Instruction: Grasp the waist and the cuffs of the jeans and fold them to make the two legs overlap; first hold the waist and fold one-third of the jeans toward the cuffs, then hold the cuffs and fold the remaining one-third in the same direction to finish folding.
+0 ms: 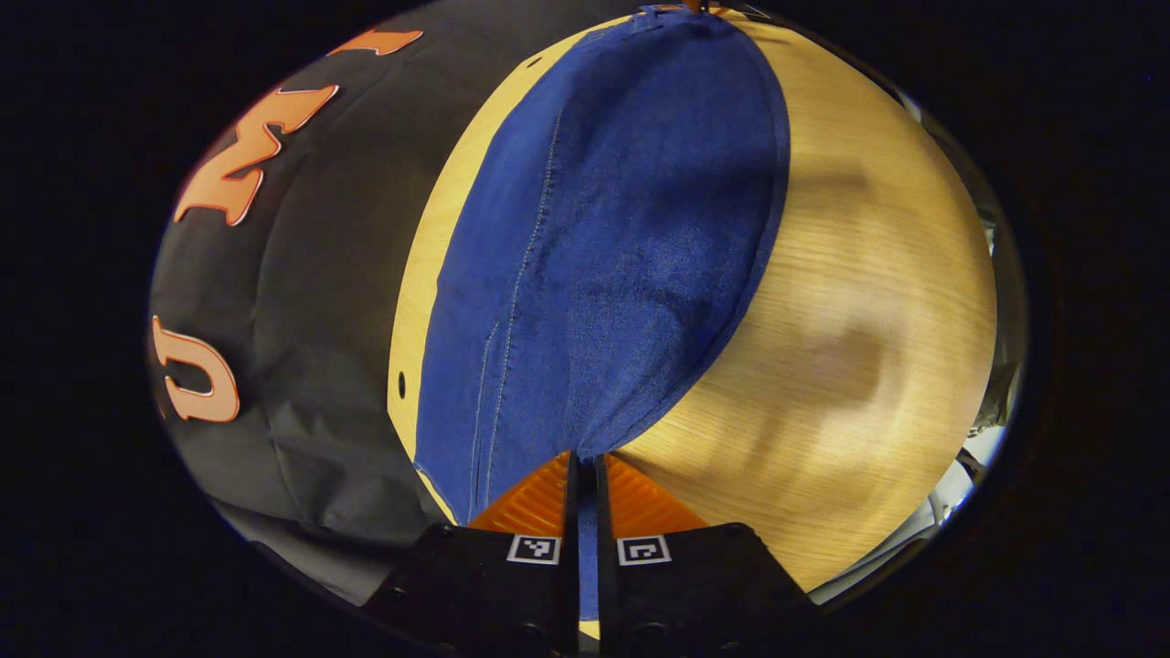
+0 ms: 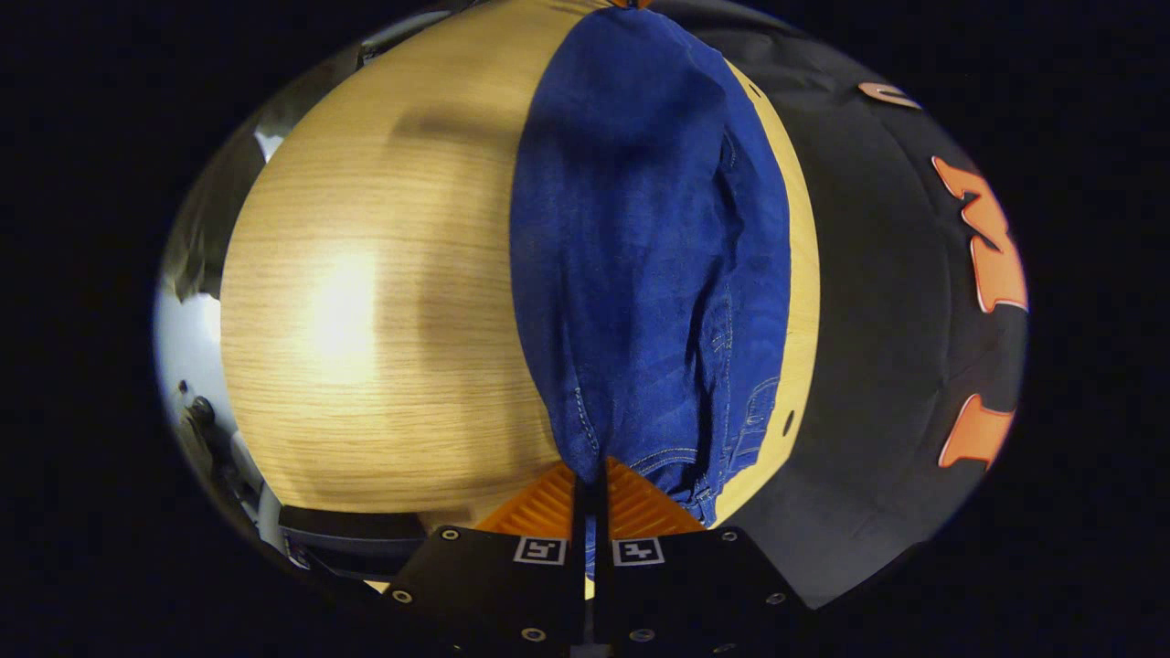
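Wood-grain tabletop [image 1: 877,302] is seen w/ black booth cloth [image 1: 320,302] hung along its far edge. Left gripper [image 1: 585,461] is closed tight, 2 fingers clamped on a fold of the jeans [image 1: 603,238], denim pinched in the narrow gap btwn them. From that grip the jeans are stretched away as 1 long blue band w/ a stitched seam, laid near the cloth-side edge of the table. Right gripper [image 2: 592,471] is likewise clamped on the jeans [image 2: 640,238] at the end w/ pocket stitching, fabric bunched at the tips. Denim is spread lengthwise over the tabletop [image 2: 366,302]; bare wood is left on the side away from the cloth [image 2: 896,302].
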